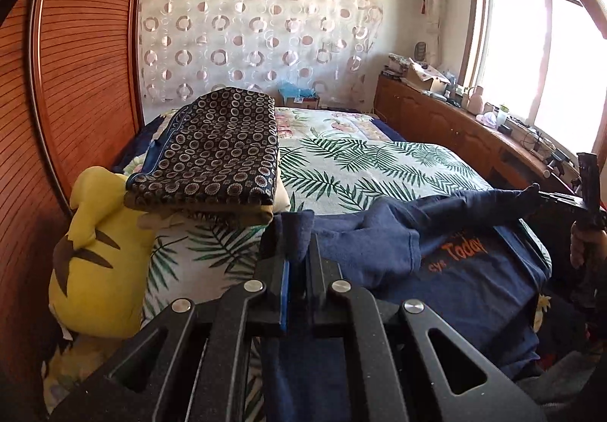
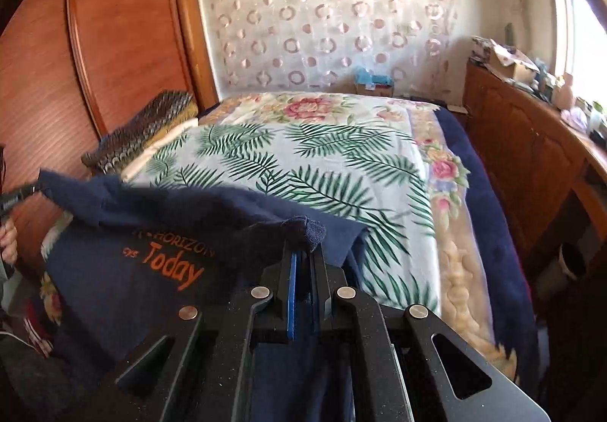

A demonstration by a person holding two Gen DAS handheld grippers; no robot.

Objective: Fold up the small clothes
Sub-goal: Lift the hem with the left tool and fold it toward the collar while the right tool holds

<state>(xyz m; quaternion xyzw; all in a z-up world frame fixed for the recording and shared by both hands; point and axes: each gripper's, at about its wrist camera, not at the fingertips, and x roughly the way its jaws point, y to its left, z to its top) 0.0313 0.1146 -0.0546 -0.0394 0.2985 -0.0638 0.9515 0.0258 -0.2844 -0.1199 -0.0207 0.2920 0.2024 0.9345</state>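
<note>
I have the navy T-shirt [image 1: 474,270] pinched by a bunch of cloth in each gripper, the left gripper [image 1: 297,251] and the right gripper [image 2: 303,251] both clamped tight on its top edge, so the fabric stretches between my hands over the near end of the bed [image 2: 303,156] and the body hangs below them; I judge this two-corner hold is there to spread it flat on the leaf-print cover before folding. Orange print on the chest reads "HORIZON" and "Today", with smaller letters beside it too small to make out. Beyond my left gripper sits a folded dark patterned cloth [image 1: 212,156], and to its left a yellow plush toy [image 1: 98,251]
</note>
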